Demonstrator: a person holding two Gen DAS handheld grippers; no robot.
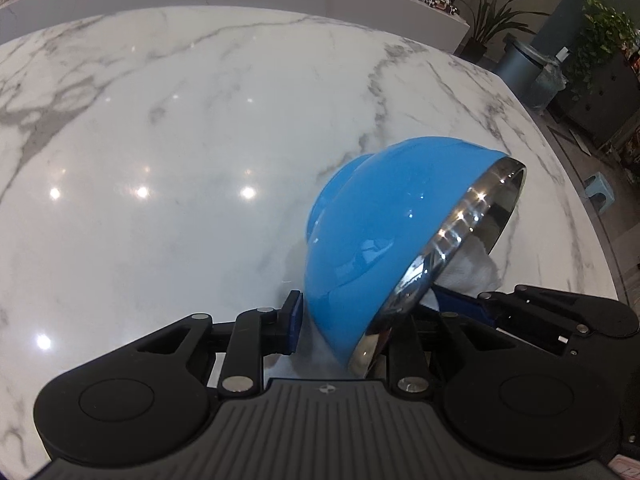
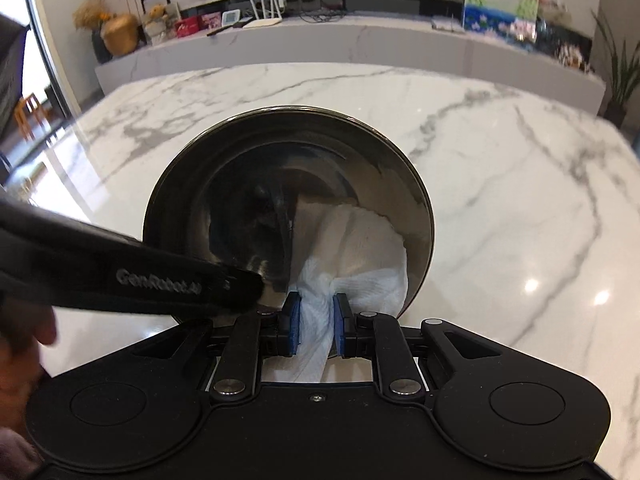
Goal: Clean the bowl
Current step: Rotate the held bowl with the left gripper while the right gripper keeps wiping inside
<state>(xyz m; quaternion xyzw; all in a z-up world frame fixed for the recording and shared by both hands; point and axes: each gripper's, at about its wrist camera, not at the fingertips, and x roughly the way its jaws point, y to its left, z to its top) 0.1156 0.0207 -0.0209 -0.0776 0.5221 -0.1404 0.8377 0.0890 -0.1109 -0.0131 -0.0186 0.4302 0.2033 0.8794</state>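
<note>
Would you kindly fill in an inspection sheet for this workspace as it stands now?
Surface: white marble table, glossy, with light reflections.
Job's things: blue bowl with steel inside, tilted on edge; white paper towel pressed inside it.
Clutter: nothing seen on the table.
Grippers: left gripper shut on the bowl's rim; right gripper shut on the paper towel.
Cables: dark wires on the back shelf.
Surroundings: potted plants, bin, shelf ornaments.
</note>
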